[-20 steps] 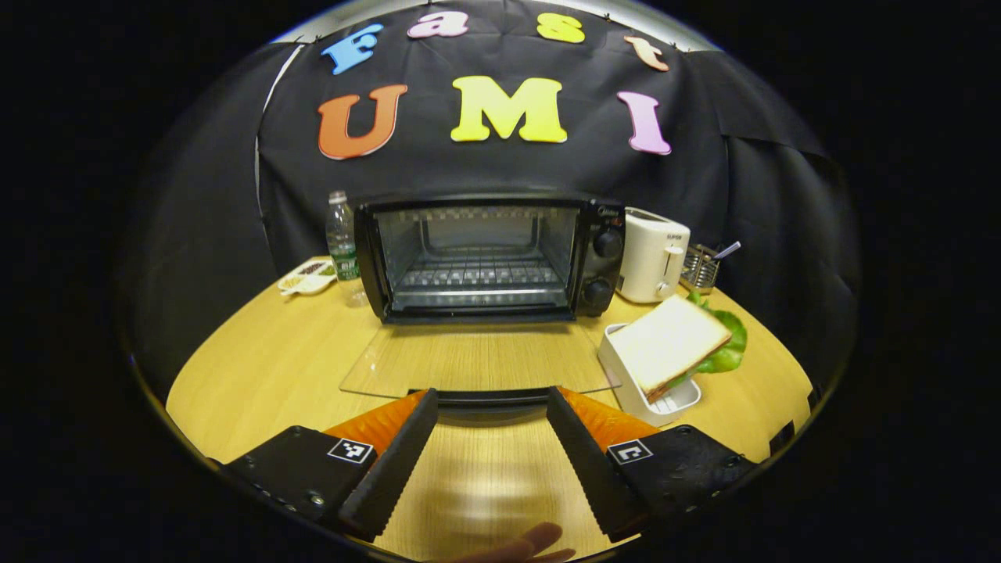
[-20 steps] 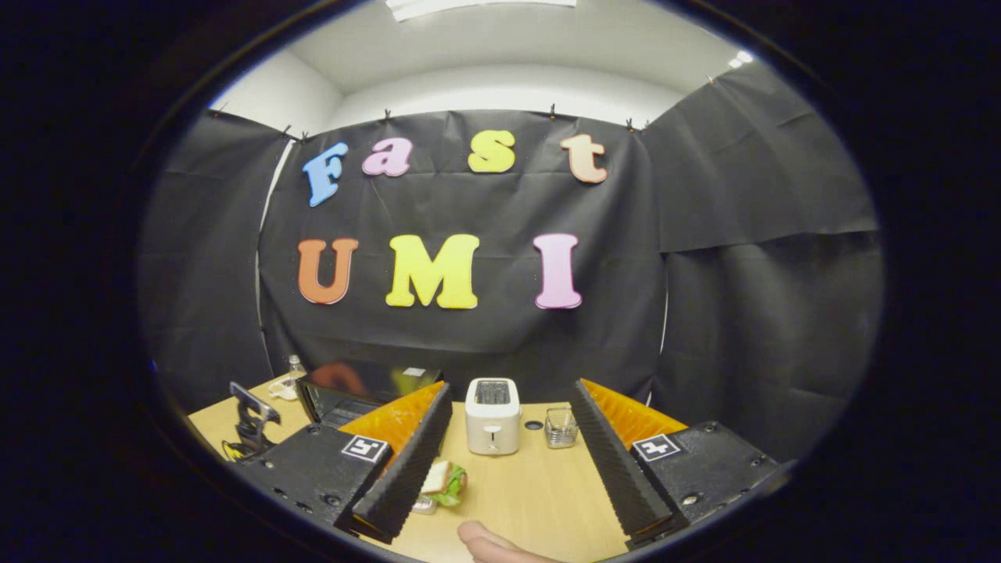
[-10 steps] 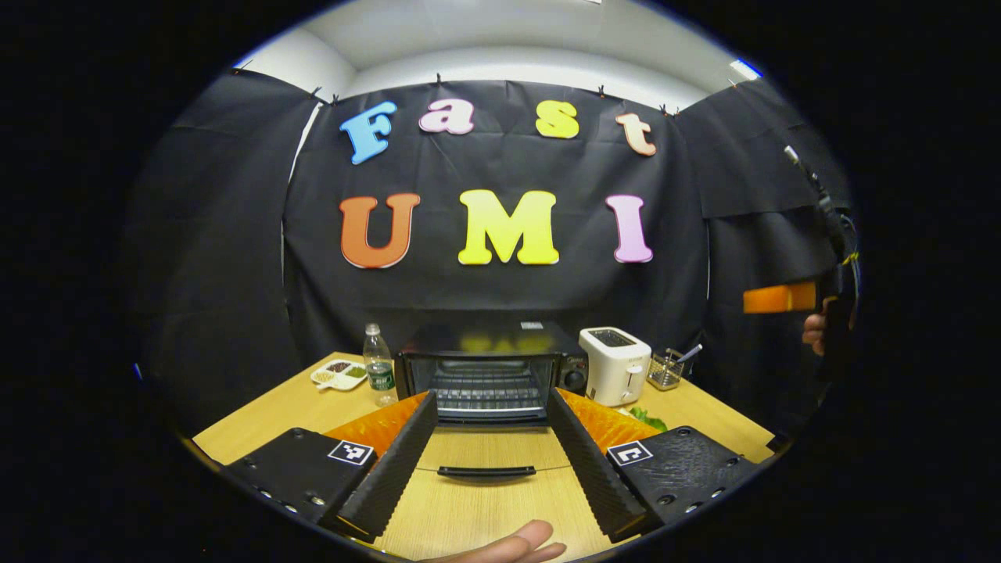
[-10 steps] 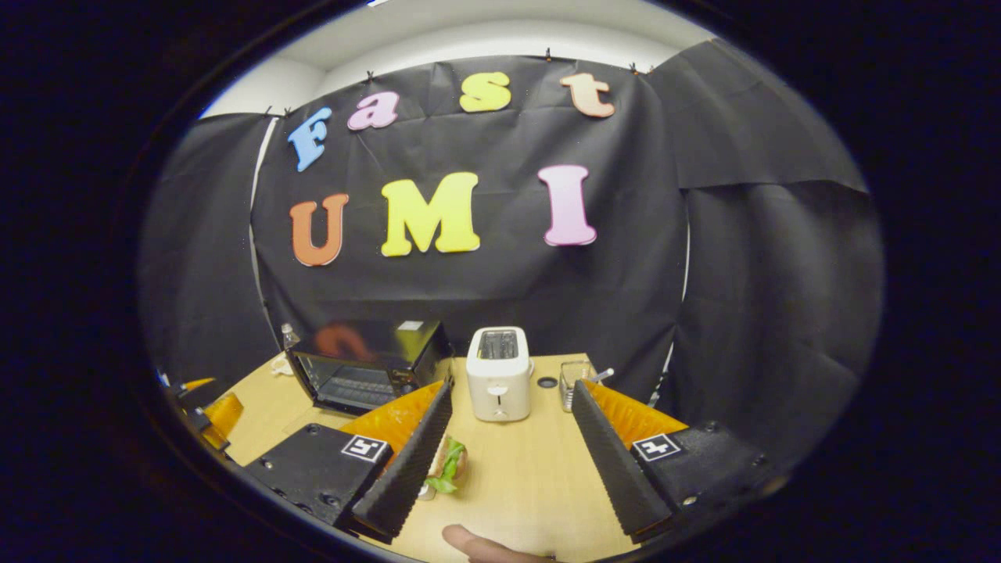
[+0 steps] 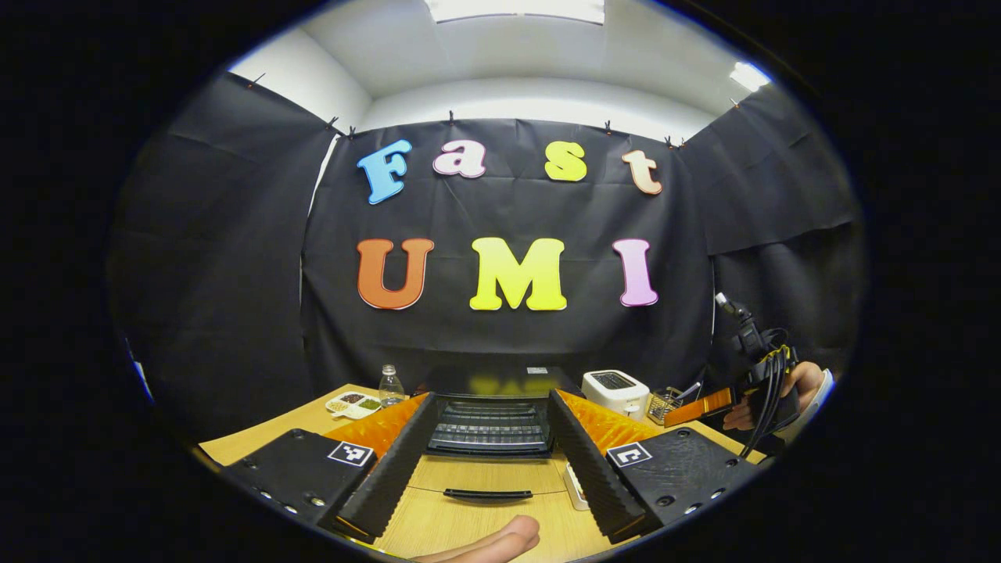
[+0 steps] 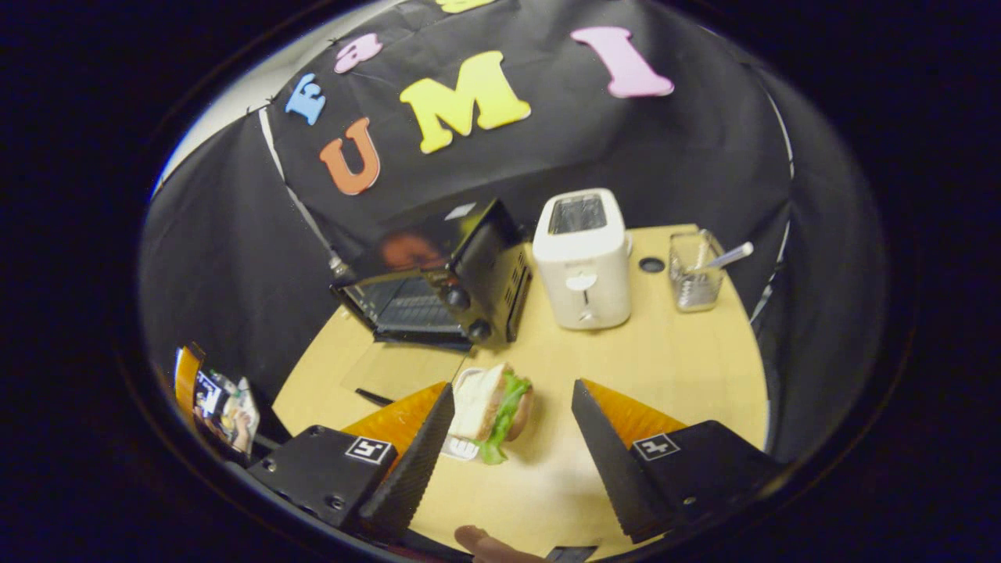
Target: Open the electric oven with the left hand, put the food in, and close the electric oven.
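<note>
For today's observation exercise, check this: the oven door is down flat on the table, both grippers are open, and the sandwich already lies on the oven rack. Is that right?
One detail is wrong. The sandwich is not in the oven; in the right gripper view it sits in a white holder on the table, just ahead of the open right gripper. The door is down and the left gripper is open.

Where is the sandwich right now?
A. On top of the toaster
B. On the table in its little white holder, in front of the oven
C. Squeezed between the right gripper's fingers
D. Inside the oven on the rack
B. In the right gripper view the sandwich sits in its white holder on the table, in front of the open oven, and the right gripper is open above it, not touching.
</note>
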